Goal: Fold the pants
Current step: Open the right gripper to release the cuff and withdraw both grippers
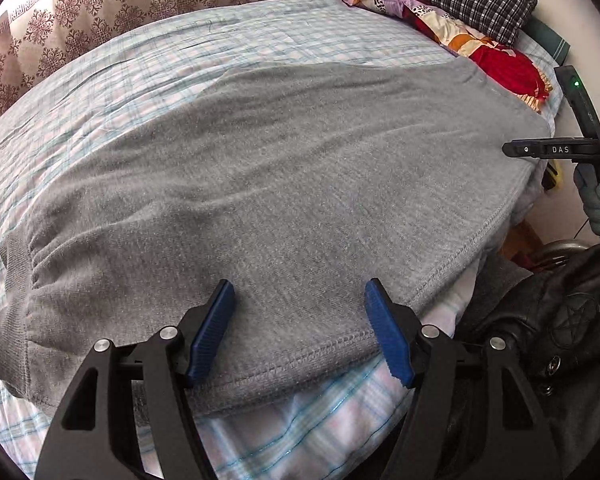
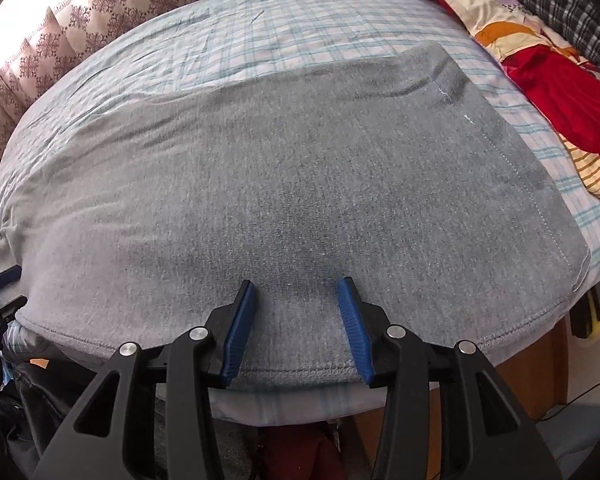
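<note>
Grey knit pants (image 1: 284, 184) lie flat across the plaid-sheeted bed (image 1: 188, 44), stitched seam along the near edge. Left view: left gripper (image 1: 300, 304) hovers over that seam, blue ribbed jaws spread, holding nothing. Right view: right gripper (image 2: 296, 300) likewise spread above the pants' (image 2: 284, 184) hem; a red patterned blanket (image 2: 556, 92) sits bunched beside.
</note>
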Tool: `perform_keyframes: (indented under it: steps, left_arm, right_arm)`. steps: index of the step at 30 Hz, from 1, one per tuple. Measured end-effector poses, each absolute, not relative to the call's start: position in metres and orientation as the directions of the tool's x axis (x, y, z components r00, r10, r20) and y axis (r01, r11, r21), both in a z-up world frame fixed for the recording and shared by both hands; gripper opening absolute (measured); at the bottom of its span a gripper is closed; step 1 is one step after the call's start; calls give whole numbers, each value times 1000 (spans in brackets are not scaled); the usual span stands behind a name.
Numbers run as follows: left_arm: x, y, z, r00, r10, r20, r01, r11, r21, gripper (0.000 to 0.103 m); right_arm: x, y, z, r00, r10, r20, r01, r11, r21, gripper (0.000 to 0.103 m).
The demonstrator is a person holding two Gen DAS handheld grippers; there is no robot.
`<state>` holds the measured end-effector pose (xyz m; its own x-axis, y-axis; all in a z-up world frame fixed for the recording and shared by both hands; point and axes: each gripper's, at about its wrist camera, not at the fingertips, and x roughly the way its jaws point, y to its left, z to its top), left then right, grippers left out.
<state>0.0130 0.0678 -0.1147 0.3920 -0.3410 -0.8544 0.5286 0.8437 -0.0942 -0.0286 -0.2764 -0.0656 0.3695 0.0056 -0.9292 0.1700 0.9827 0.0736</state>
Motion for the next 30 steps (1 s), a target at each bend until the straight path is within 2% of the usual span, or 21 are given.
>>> perform_keyframes:
  steps: [6, 8, 10, 14, 18, 23, 27, 30]
  left_arm:
    - [20, 58, -96, 407, -344, -846, 529, 844, -89, 70]
    - [21, 48, -83, 421, -365, -831, 555, 828, -82, 72]
    - [23, 36, -72, 441, -384, -811, 582, 811, -67, 79]
    - [34, 3, -51, 463, -432, -774, 620, 782, -66, 80]
    - [50, -31, -46, 445, -454, -772, 641, 764, -80, 80]
    - [67, -73, -44, 416, -466, -781, 661, 745, -93, 80]
    - [80, -101, -46, 397, -473, -786, 656, 745, -116, 80]
    - [85, -119, -50, 382, -470, -796, 660, 742, -121, 80]
  right_arm:
    - [-35, -284, -49, 414, 26, -910, 188, 976, 113, 55]
    - [-38, -291, -41, 439, 8, -899, 199, 974, 106, 55]
    - [-46, -305, -30, 465, -6, -885, 233, 965, 116, 55]
    - [-64, -354, -17, 501, -20, -865, 361, 913, 188, 55]
    - [-92, -403, -13, 527, -39, -849, 482, 836, 261, 55]
    - [-107, -434, -22, 559, -38, -828, 533, 782, 324, 55]
    - [-103, -445, -31, 574, -52, -817, 529, 785, 322, 55]
    - [-97, -456, -39, 582, -12, -813, 524, 770, 363, 55]
